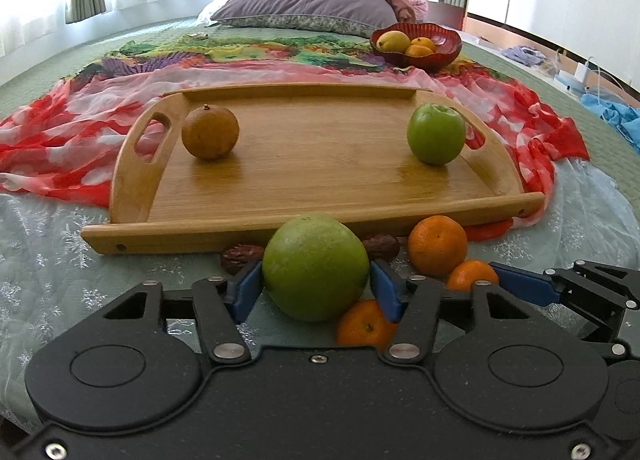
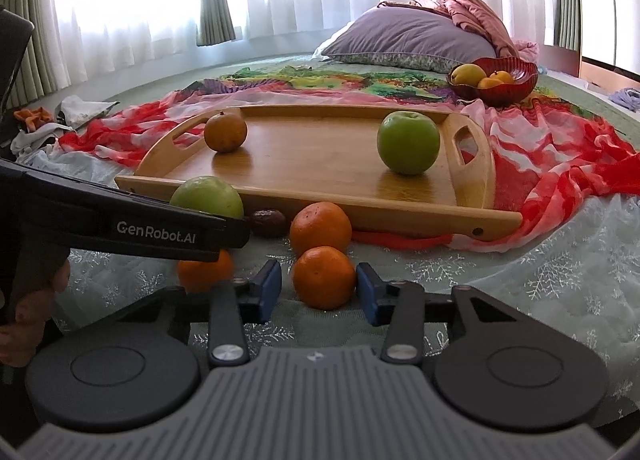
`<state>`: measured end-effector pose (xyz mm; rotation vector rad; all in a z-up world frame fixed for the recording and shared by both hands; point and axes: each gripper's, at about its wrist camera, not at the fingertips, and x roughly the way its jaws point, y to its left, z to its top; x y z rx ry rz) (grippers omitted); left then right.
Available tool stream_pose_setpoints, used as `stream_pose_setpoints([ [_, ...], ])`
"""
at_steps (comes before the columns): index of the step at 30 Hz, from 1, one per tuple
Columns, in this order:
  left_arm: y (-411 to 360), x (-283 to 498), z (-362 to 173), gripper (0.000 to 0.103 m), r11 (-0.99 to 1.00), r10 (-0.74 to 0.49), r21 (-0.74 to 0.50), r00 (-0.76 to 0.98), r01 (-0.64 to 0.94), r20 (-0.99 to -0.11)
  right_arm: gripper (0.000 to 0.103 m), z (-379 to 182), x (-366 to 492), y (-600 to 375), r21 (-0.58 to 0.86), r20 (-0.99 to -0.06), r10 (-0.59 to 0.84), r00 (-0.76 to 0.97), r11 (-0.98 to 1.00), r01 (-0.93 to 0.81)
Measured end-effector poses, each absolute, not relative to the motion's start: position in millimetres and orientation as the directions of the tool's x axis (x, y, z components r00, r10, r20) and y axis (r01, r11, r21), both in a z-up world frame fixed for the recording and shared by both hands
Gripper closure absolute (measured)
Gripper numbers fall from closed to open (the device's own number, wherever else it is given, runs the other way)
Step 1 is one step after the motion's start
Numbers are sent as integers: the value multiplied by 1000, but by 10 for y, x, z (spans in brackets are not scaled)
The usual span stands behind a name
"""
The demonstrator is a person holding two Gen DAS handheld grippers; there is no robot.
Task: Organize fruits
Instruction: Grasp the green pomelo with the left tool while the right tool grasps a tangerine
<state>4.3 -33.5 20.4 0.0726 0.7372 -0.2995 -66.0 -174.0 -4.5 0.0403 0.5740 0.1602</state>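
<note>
A wooden tray [image 1: 320,176] [image 2: 320,164] lies on the bed with a brownish orange [image 1: 210,132] [image 2: 225,131] at its left and a green apple [image 1: 436,134] [image 2: 409,142] at its right. In front of the tray lie a big green fruit [image 1: 316,266] [image 2: 206,196], three tangerines [image 1: 437,245] [image 2: 321,228] and two dates [image 1: 238,256] [image 2: 267,222]. My left gripper [image 1: 316,288] is open around the big green fruit, its blue pads at both sides. My right gripper [image 2: 318,292] is open around the nearest tangerine [image 2: 324,277] [image 1: 472,275].
A red bowl [image 1: 416,43] [image 2: 494,80] with yellow and orange fruit stands at the back right. A red patterned scarf [image 1: 60,148] lies under and around the tray. A purple pillow [image 1: 304,0] is at the head of the bed.
</note>
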Motion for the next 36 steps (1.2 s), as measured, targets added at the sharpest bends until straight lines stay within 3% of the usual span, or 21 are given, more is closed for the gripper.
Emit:
stream_pose_setpoints([
  [9, -343, 29, 208, 48, 956, -232, -21, 712, 293, -663, 64, -44, -661, -1757, 77, -539, 145, 830, 989, -123],
  [36, -174, 320, 737, 48, 971, -207, -19, 800, 238, -563, 66, 474, -382, -2121, 110, -425, 79, 902, 993, -35],
])
